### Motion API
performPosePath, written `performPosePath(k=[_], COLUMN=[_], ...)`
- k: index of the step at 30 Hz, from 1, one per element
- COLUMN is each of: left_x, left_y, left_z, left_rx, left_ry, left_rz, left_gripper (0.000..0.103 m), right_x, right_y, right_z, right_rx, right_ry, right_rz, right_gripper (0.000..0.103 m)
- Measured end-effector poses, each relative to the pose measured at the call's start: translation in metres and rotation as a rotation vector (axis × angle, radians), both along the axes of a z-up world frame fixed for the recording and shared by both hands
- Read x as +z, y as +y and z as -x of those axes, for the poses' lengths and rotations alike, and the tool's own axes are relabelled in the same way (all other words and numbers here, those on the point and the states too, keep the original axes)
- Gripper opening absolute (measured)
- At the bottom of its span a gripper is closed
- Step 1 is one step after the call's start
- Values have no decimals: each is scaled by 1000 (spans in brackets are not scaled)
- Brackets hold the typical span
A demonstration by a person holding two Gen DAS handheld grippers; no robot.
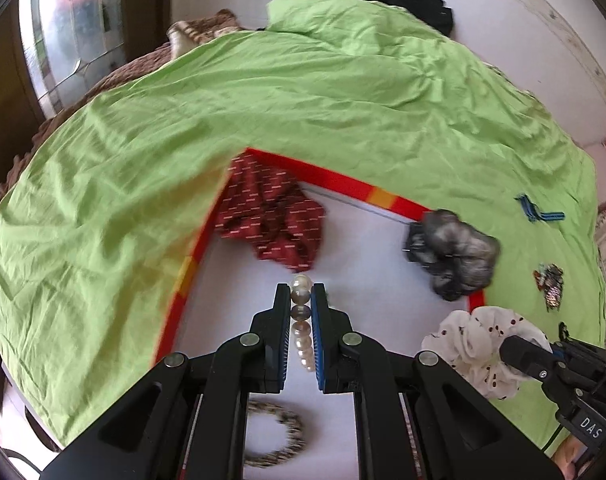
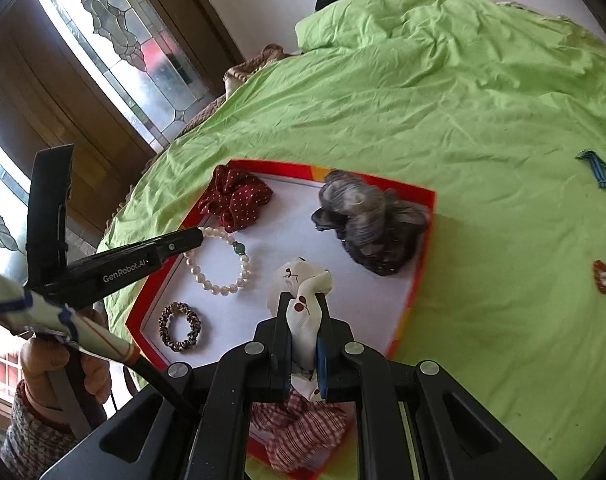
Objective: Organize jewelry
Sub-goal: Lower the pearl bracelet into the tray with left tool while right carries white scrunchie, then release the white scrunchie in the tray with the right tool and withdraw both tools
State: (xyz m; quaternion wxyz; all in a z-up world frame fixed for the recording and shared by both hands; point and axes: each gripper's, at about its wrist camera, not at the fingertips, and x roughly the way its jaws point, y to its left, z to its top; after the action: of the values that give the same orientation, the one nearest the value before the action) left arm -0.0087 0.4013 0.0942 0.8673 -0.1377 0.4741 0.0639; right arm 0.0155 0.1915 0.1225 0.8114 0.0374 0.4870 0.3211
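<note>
My left gripper (image 1: pixel 301 294) is clenched on the pearl bracelet (image 1: pixel 301 322), its jaws nearly together with the beads pinched in a line between the pads; in the right wrist view the rest of the loop (image 2: pixel 219 260) lies on the white floor of the red-rimmed tray (image 2: pixel 423 240). My right gripper (image 2: pixel 304 300) is clamped on the white cherry-print scrunchie (image 2: pixel 303 304), jaws narrow, cloth bunched between them above the tray. Inside the tray I see a red dotted scrunchie (image 2: pixel 235 198), a grey scrunchie (image 2: pixel 369 228) and a leopard-print scrunchie (image 2: pixel 180 326). A red checked scrunchie (image 2: pixel 299 428) lies under my right gripper.
</note>
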Motion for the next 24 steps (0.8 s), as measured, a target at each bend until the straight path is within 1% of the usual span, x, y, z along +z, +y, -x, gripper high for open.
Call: performPosePath(k=[6,7,10,14,17,18,19,20,21,22,24], left_x=[-14,-15,-16,-14,-3,1,6,14,20,30,45], left_y=[28,30,36,39,35,34,31,27,24,18,5], left_z=[6,7,10,14,20,22,24,29,33,40,50], left_rx=[76,86,105,114,115,115,117,121,123,124,112], left_ry=[35,36,37,27,-5,-12,-23,-39,-49,-70,-100], left_rz=[-25,-30,-38,-34,-42,-45,-49,-59,-66,-81,-105], left_gripper=[10,10,10,10,10,11,16,20,26,29,30], right_x=[-17,-18,-23,-26,-22,-19,-16,-12,-6,0,15], right_y=[16,17,22,18,11,9,6,2,-3,-7,-24], right_z=[-3,-3,-2,-5,-7,-6,-5,-3,-1,2,15], right_rx=[10,9,0,-21,-37,-42,-47,-55,-65,-69,-73], right_ry=[18,13,-48,-61,-44,-48,-54,-62,-70,-77,-109], right_rz=[32,44,124,146,114,108,98,87,77,67,51], right_gripper=[10,10,10,13,28,37,44,46,46,46,46])
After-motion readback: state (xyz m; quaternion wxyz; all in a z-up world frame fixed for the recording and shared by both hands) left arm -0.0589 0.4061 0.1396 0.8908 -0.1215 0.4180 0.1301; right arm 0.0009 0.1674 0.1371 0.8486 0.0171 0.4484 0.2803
